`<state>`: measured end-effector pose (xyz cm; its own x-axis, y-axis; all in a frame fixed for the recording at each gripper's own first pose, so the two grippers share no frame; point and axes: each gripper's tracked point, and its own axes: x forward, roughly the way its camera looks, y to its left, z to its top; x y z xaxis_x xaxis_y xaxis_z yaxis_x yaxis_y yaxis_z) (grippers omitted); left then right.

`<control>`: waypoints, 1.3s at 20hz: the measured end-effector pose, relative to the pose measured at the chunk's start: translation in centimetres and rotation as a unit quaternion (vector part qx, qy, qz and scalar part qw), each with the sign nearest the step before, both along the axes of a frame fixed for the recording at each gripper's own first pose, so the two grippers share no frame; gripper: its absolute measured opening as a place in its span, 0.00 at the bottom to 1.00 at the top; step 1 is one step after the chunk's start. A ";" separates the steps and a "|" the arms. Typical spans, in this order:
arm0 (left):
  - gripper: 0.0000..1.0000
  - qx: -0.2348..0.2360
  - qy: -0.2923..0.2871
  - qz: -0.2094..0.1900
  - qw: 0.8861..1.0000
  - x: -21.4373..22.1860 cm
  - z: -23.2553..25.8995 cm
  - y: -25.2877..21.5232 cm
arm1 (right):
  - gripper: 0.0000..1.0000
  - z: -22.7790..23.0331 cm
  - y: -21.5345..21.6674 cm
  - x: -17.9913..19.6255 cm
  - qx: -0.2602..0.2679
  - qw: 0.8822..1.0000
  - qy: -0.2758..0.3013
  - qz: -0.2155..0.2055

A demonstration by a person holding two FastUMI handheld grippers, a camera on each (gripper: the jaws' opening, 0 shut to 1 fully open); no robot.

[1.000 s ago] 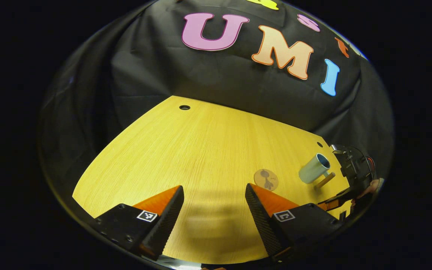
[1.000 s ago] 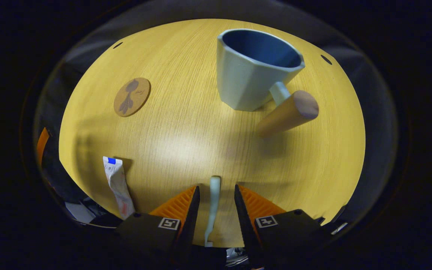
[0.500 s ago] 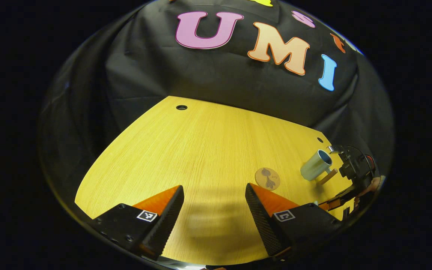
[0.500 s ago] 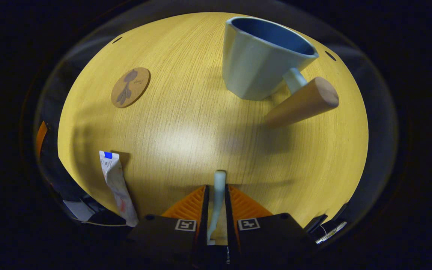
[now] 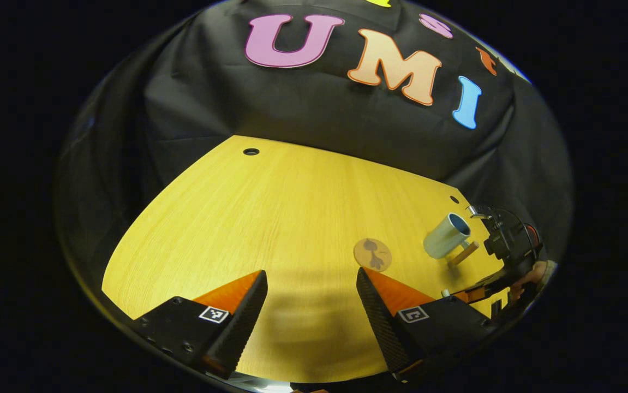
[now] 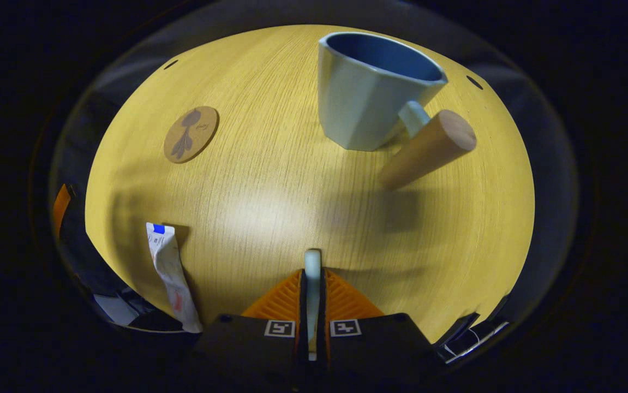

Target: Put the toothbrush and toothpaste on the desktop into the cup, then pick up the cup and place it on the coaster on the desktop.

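Right gripper (image 6: 312,278) clamps the toothbrush (image 6: 312,262), long axis pointing to 12 o'clock, toward the cup (image 6: 368,93). Left gripper (image 5: 311,297) gapes wide.

desk (image 5: 270,218): yellow wood-grain | hole (image 5: 251,152): far corner | booth wall (image 5: 314,125): black cloth | white scraps (image 6: 112,308): possibly paper, blurred

My right hand-held gripper (image 6: 312,284) hides most of the toothbrush (image 6: 312,261), and the toothpaste (image 6: 171,275) bottom is cut off.
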<state>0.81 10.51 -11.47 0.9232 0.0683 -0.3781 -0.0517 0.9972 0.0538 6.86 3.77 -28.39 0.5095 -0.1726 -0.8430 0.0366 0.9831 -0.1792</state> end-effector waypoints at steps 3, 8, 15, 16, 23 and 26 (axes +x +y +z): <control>0.96 0.010 0.025 -0.015 1.000 -0.3 -1.1 -2.2 | 0.07 0.4 0.8 -0.6 0.044 0.998 -0.027 -0.020; 0.96 -0.003 0.094 -0.036 0.995 -0.6 -4.3 -6.9 | 0.07 2.5 -0.1 -2.0 0.096 0.992 -0.073 -0.034; 0.95 0.012 0.232 -0.030 0.972 -0.9 -9.5 -11.1 | 0.07 6.7 -3.9 -3.9 0.130 0.980 -0.140 -0.055; 0.95 0.014 0.246 -0.023 0.969 -1.0 -10.1 -11.2 | 0.07 7.0 -4.8 -4.0 0.127 0.979 -0.147 -0.058; 0.95 -0.007 0.315 0.033 0.949 -0.2 -13.9 -11.4 | 0.07 7.0 -10.7 -5.3 0.077 0.979 -0.167 -0.088; 0.89 -0.020 0.335 0.057 0.940 0.1 -14.8 -11.5 | 0.07 7.1 -11.7 -5.5 0.079 0.978 -0.169 -0.090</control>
<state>0.91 -0.96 -26.28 0.4646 0.1252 -0.8766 -0.1258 0.9892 0.0746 1.33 -7.90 -21.29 0.7374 -0.1668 -0.6545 0.2432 0.9696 0.0269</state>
